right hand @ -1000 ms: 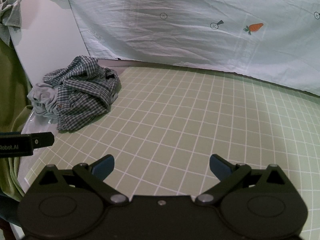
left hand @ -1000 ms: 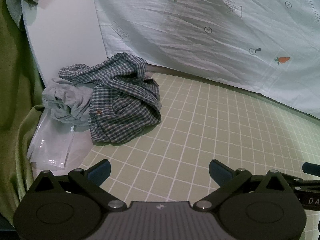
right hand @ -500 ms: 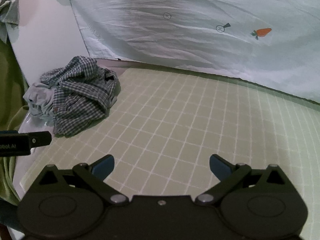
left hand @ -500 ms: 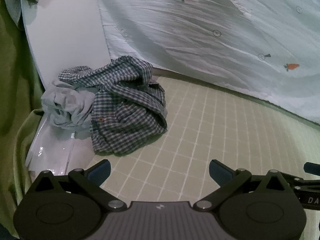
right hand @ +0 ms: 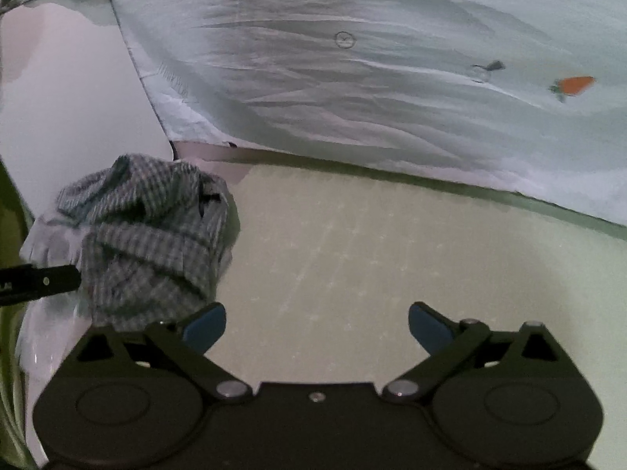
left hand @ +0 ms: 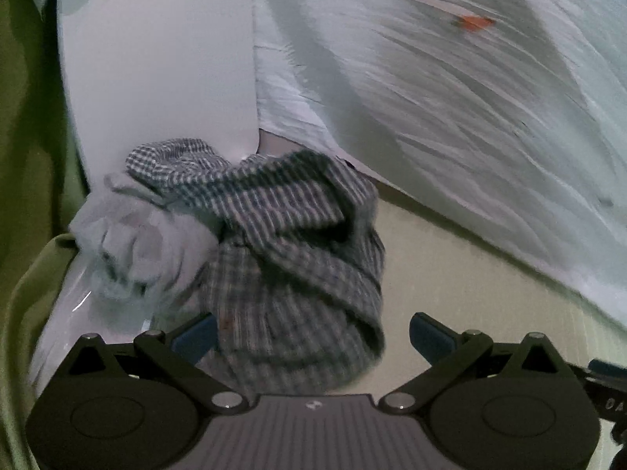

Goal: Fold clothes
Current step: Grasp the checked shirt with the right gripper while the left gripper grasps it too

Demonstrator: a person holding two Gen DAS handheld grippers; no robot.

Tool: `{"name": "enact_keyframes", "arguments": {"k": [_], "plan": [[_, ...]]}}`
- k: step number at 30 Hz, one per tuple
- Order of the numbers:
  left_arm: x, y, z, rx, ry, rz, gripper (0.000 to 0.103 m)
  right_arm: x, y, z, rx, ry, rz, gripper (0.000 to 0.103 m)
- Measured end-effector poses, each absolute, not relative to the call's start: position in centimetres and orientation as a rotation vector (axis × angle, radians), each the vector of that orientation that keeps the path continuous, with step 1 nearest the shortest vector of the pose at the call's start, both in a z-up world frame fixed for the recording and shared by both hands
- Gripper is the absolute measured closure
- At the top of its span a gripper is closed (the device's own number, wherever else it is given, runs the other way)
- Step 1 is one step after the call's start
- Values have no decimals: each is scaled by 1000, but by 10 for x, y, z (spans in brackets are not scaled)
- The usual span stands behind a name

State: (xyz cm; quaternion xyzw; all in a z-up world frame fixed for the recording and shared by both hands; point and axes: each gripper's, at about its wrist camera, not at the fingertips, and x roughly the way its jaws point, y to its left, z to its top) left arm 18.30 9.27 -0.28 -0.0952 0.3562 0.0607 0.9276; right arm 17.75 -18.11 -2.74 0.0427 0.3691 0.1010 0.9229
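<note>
A crumpled dark checked shirt (left hand: pixel 290 258) lies in a heap at the left back of the green grid mat (left hand: pixel 470 286). A pale grey garment (left hand: pixel 133 250) is bunched against its left side. My left gripper (left hand: pixel 313 337) is open, and the near edge of the checked shirt lies between its blue pads without being gripped. In the right wrist view the checked shirt (right hand: pixel 153 235) sits to the left. My right gripper (right hand: pixel 317 327) is open over bare mat (right hand: pixel 372 254), its left pad close to the shirt's near edge. Both views are blurred by motion.
A pale sheet with carrot prints (right hand: pixel 372 78) hangs behind the mat. A white panel (left hand: pixel 156 78) stands behind the heap, and green cloth (left hand: pixel 23 156) hangs at the far left. The other gripper's dark body (right hand: pixel 35 284) shows at the left edge of the right wrist view.
Both grippers have moved forward and left toward the heap. The checked shirt now reaches between the left gripper's pads. Both stay open.
</note>
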Motion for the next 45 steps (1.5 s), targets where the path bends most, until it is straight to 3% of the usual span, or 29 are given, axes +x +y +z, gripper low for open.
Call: {"name": "enact_keyframes", "arguments": {"k": [4,9,13,15,18,21,23,26,33,42,45], "plan": [[232,112,-11,-196,717,133,3,231,-153,-36,120,783,234,14],[283,137,-33,-230,757,157,23,296,-107,-62,151,841,305,21],[300,148,-53,-258,780,191,44,335,-71,-88,158,894,383,35],[302,152,-58,-276,776,193,49,350,-56,-100,163,913,411,40],[300,153,-59,-267,768,179,57,369,-41,-113,167,932,428,64],[296,149,-55,-244,761,180,70,379,-37,-119,168,934,449,101],[292,146,-49,-229,753,186,81,374,-41,-114,122,900,449,103],[279,141,-37,-219,739,170,87,354,-62,-101,68,837,421,103],[220,90,-12,-173,726,29,90,240,-178,-68,54,715,176,103],[127,-27,-48,-178,898,-112,90,39,-396,-41,122,703,-335,103],[96,-56,-46,-195,912,-132,85,-12,-445,-38,164,726,-398,103]]}}
